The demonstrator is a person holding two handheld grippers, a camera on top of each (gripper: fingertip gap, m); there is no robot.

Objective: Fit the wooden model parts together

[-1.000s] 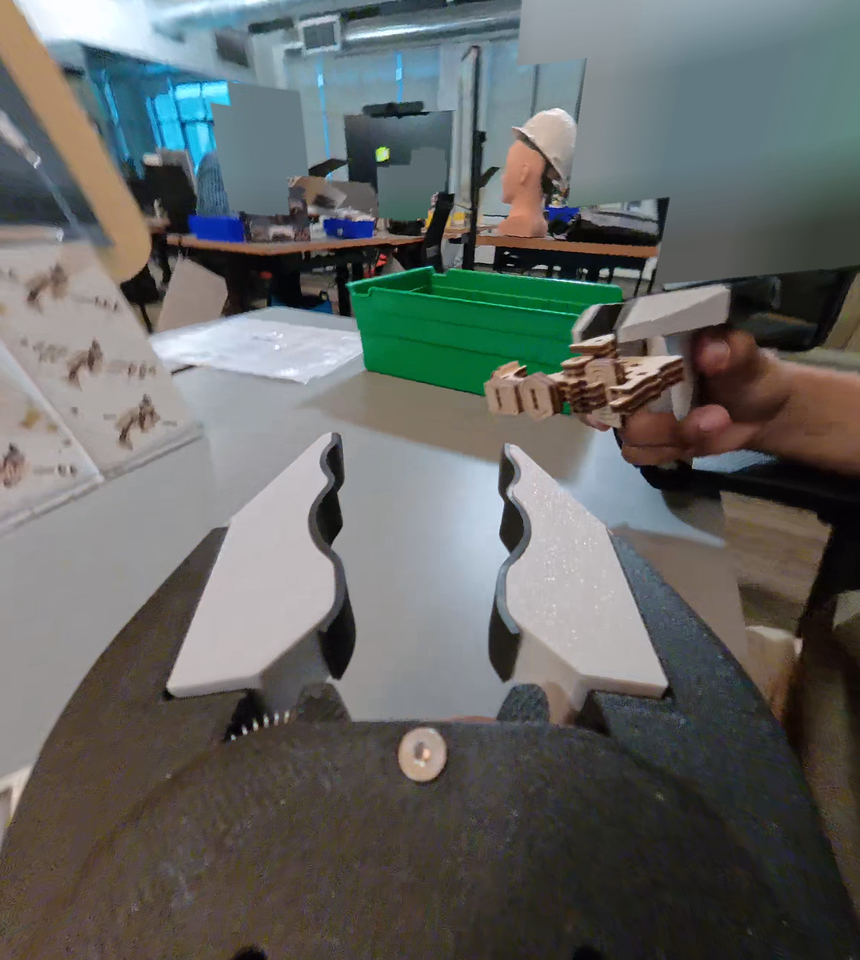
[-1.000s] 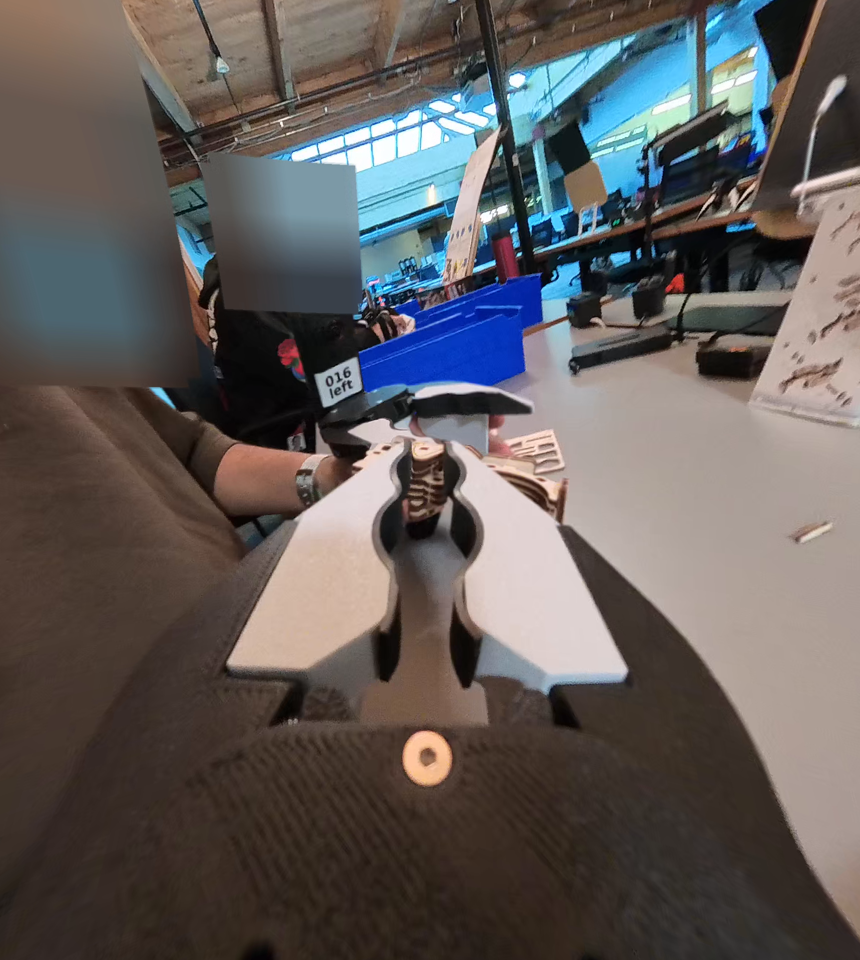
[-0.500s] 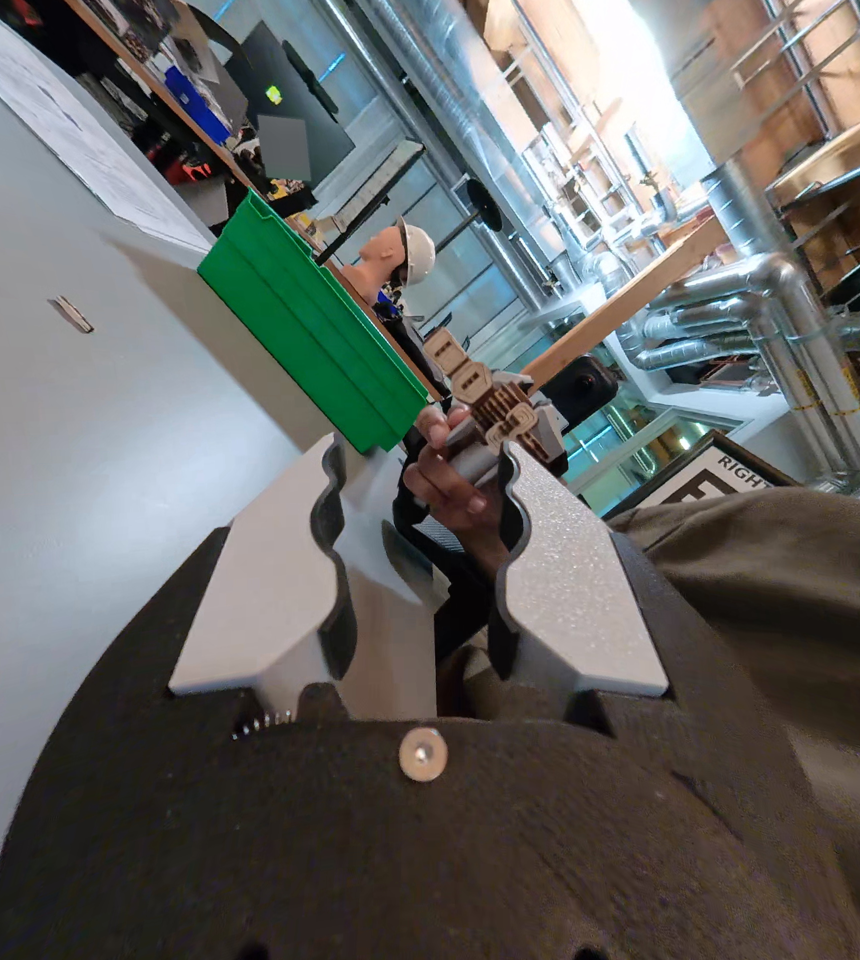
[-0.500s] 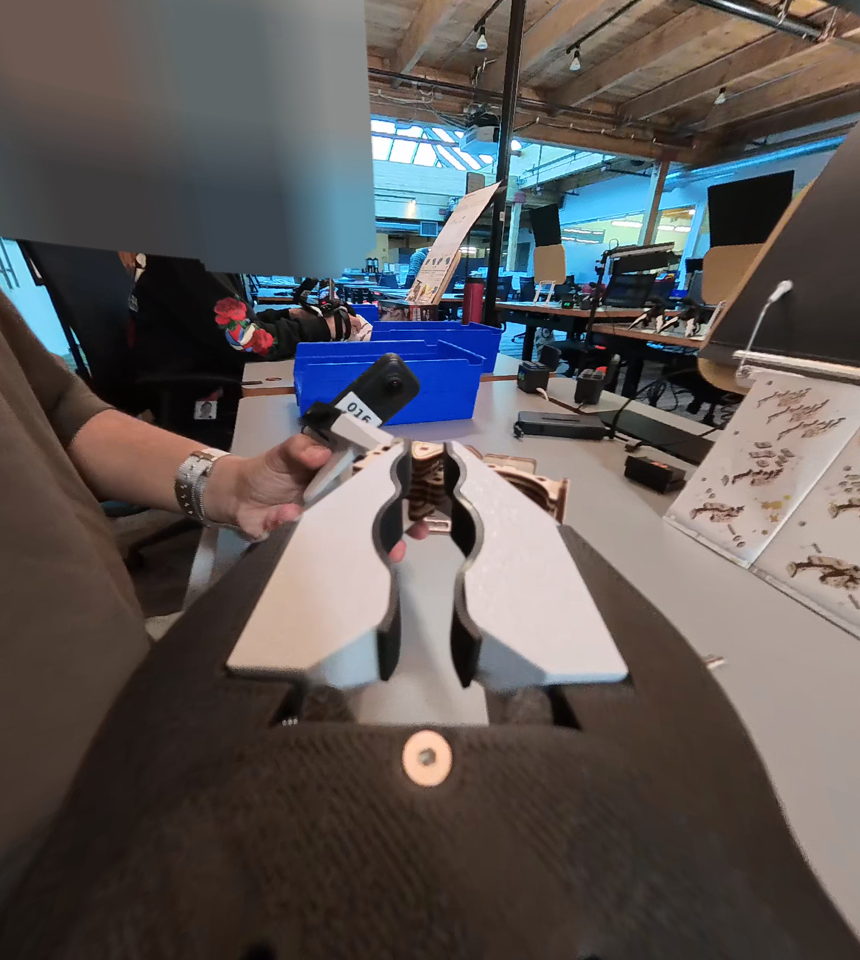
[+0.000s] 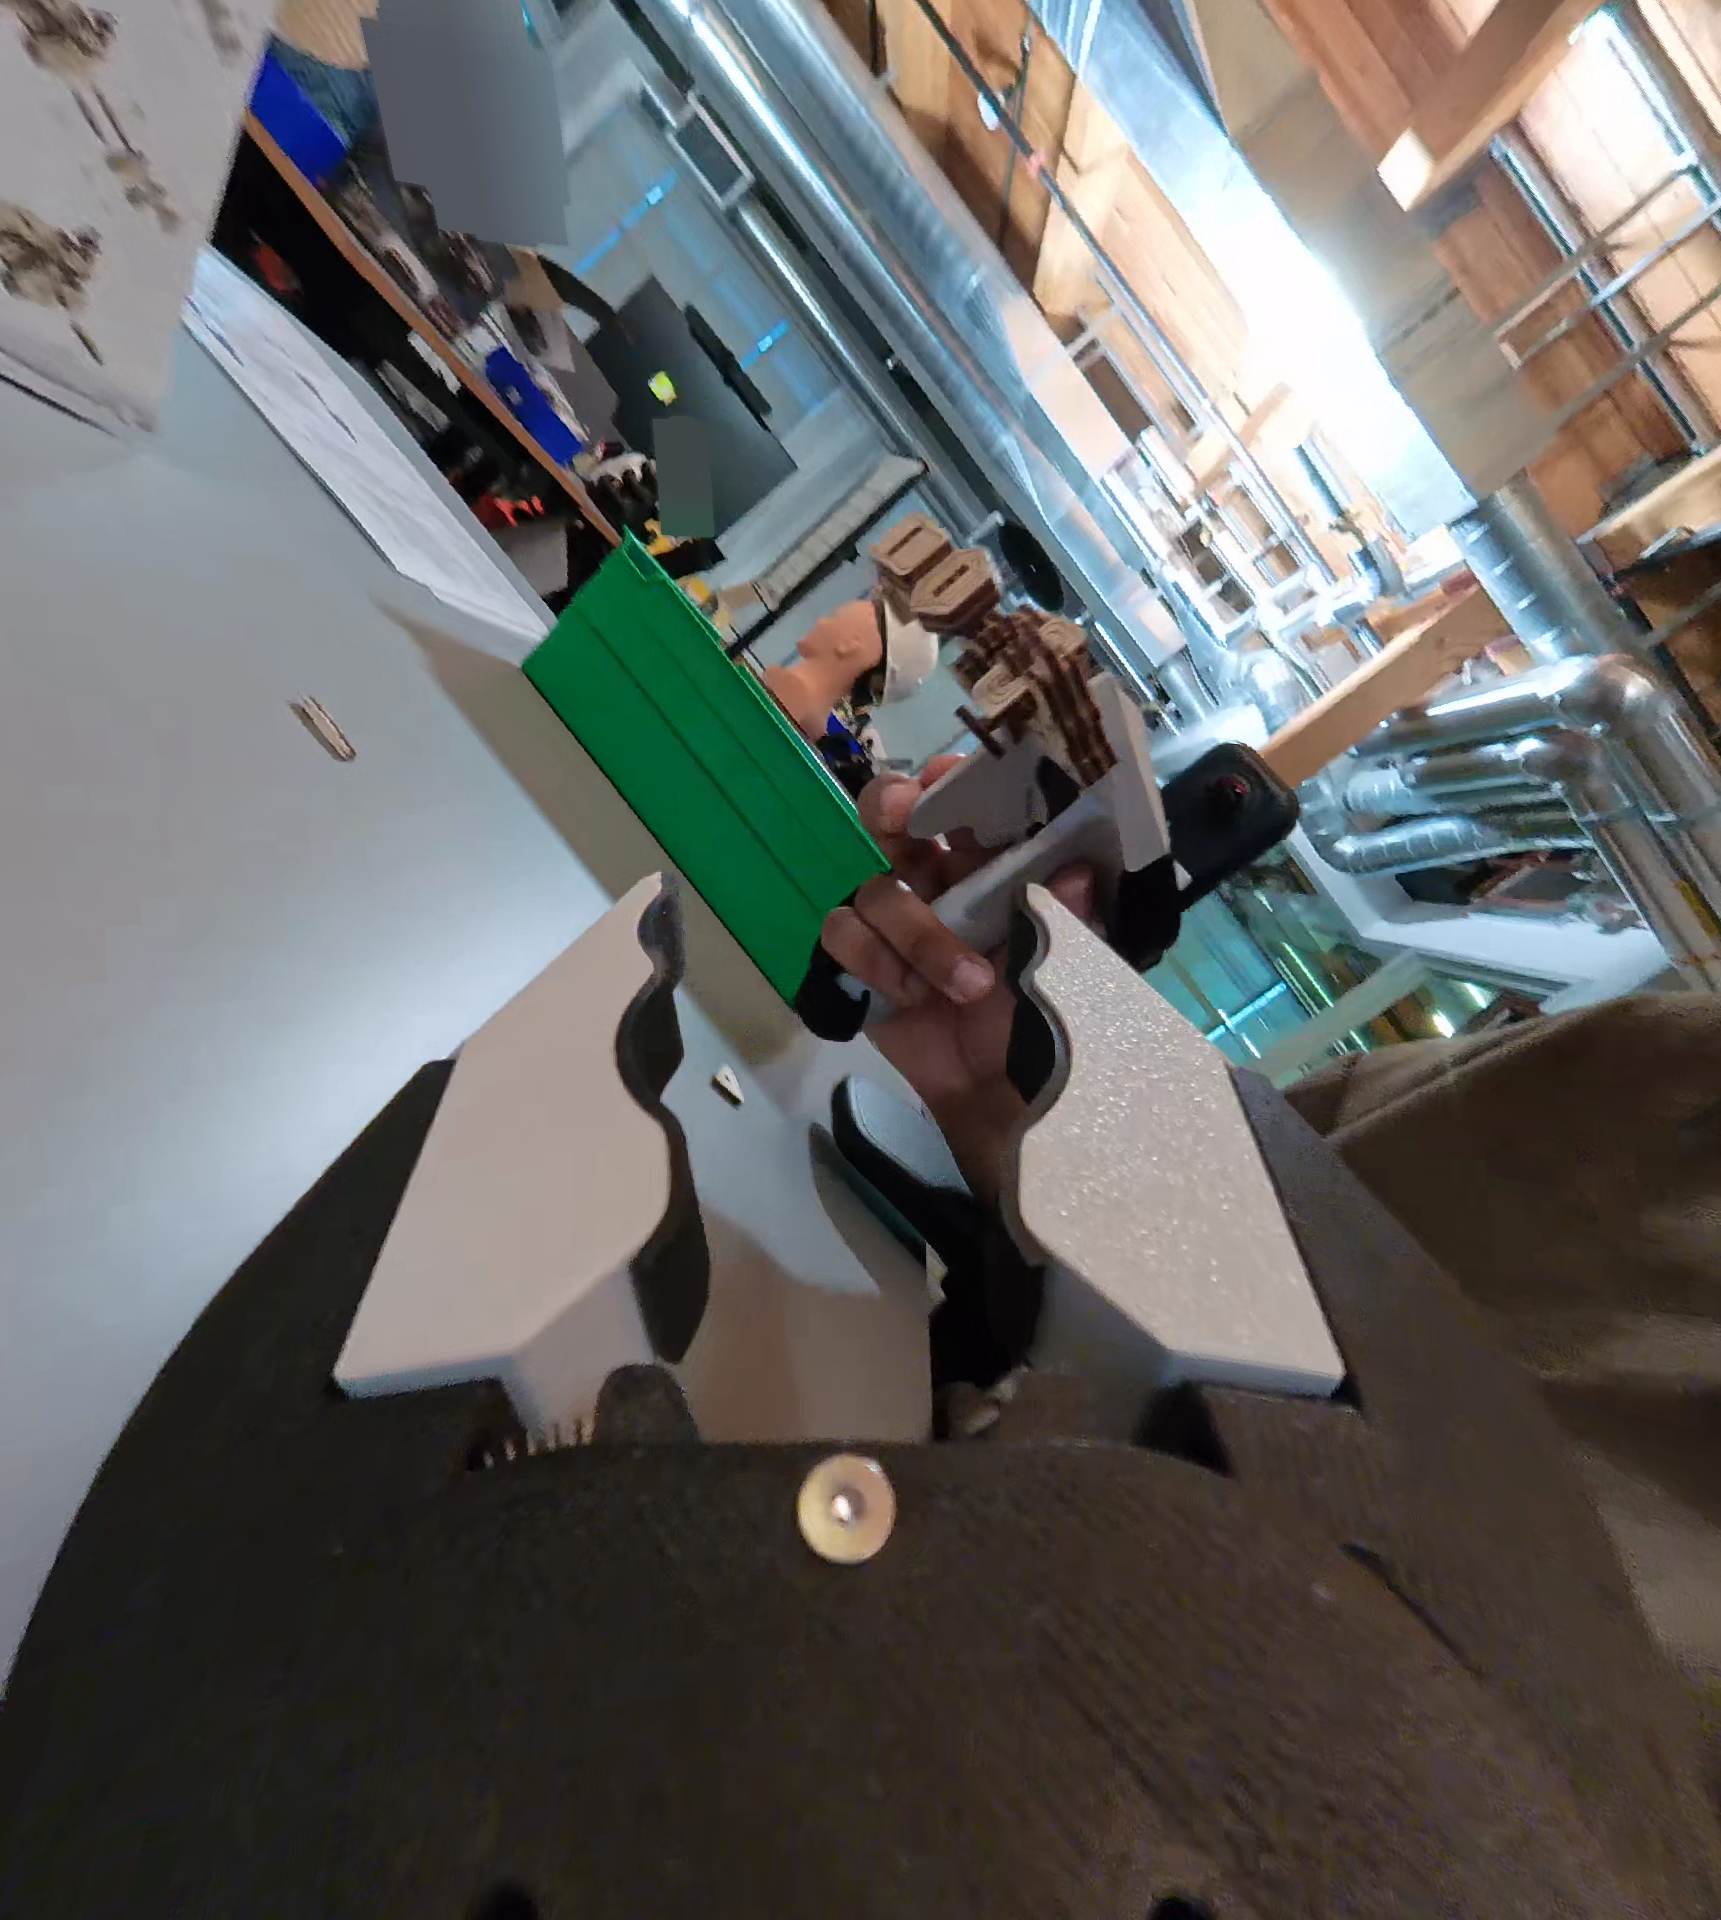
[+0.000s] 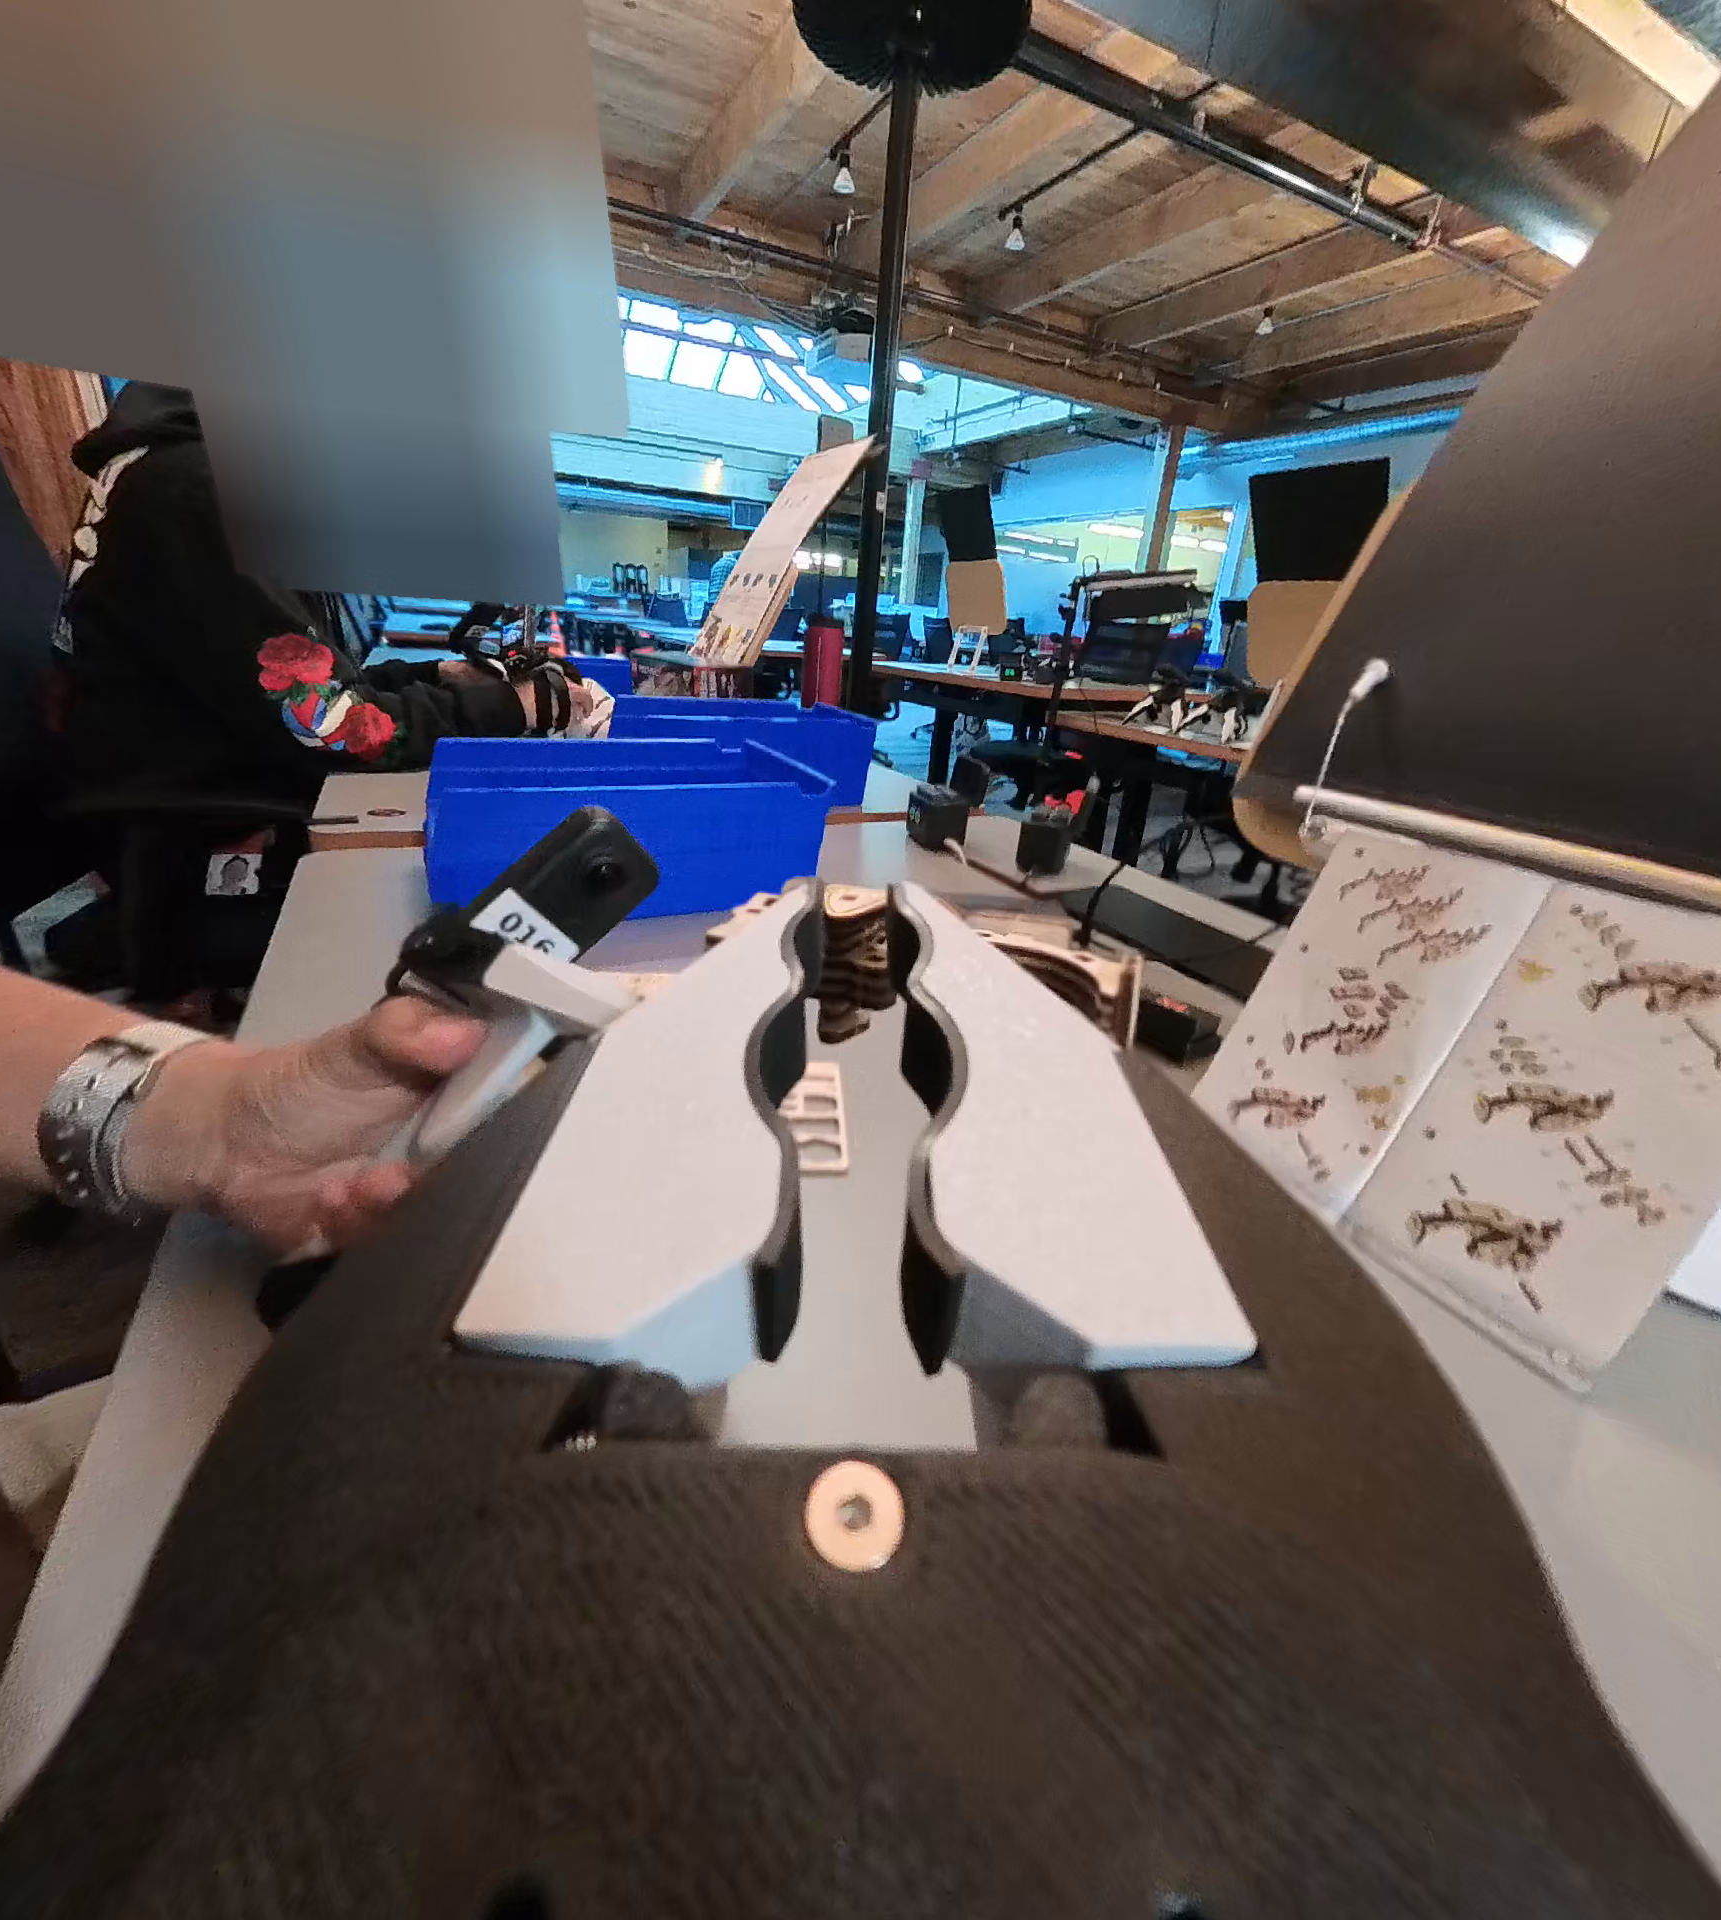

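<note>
Right gripper (image 6: 854, 914) jaws clamp the wooden model (image 6: 851, 971); left gripper (image 5: 840, 914) jaws gape empty

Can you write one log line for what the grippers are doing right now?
left gripper: open, empty | right gripper: shut on wooden model, held above table | green bin: on table

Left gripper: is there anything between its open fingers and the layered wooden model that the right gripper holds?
Nothing visible blocks it. The left gripper is open and empty. The layered brown wooden model sits raised in the right gripper, with the person's hand just below it and the green plastic bin behind.
</note>
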